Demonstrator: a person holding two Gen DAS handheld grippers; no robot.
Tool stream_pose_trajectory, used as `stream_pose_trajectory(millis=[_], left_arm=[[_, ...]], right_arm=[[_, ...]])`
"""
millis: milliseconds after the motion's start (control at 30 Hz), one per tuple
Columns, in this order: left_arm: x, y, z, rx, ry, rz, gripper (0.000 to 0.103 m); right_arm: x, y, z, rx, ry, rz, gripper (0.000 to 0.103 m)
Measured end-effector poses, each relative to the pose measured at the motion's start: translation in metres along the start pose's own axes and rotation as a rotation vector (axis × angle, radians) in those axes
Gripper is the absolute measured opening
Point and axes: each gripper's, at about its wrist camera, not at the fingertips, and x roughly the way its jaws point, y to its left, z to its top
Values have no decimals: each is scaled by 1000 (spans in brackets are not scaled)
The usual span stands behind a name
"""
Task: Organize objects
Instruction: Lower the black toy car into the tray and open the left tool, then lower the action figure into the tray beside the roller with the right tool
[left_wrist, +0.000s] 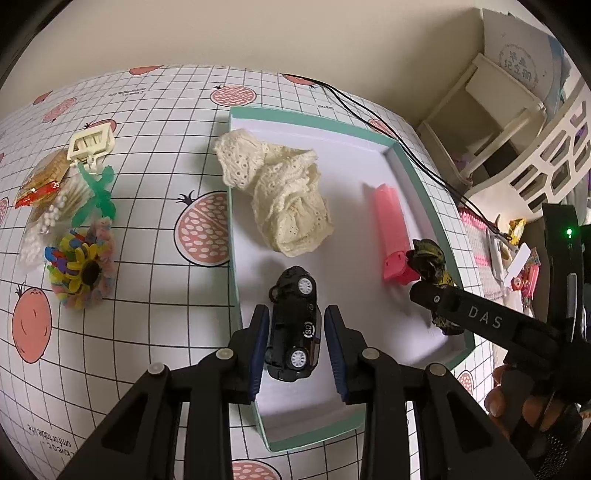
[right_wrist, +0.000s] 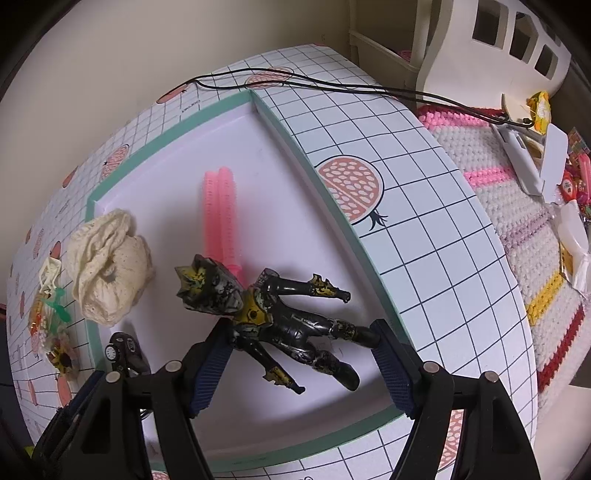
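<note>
A black toy car (left_wrist: 293, 328) lies on its side in the white tray with a teal rim (left_wrist: 424, 177). My left gripper (left_wrist: 296, 332) straddles the car, open; its left pad is against the car and a thin gap shows at the right pad. In the right wrist view a black and yellow action figure (right_wrist: 288, 325) lies on its back in the tray (right_wrist: 207, 114). My right gripper (right_wrist: 301, 365) stands wide open around it, the pads level with its torso and legs. The car (right_wrist: 122, 350) shows at the lower left of that view.
A cream lace cloth (left_wrist: 280, 195) and a pink ribbed piece (left_wrist: 391, 229) also lie in the tray. Left of it sit a sunflower ornament (left_wrist: 81, 269), a green clip (left_wrist: 98, 195) and a cream clip (left_wrist: 92, 144). A black cable (right_wrist: 332, 86) runs behind. A crocheted mat (right_wrist: 517, 206) lies right.
</note>
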Motion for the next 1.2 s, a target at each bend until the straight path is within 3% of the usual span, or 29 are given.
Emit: stream_pose_trajectory(millis=[600, 1200], left_arm=[[-17, 13, 5, -73, -50, -22, 32], [-27, 50, 12, -196, -104, 48, 33]], right_arm=[[0, 8, 1, -45, -21, 17, 80], [-24, 22, 8, -67, -121, 78, 80]])
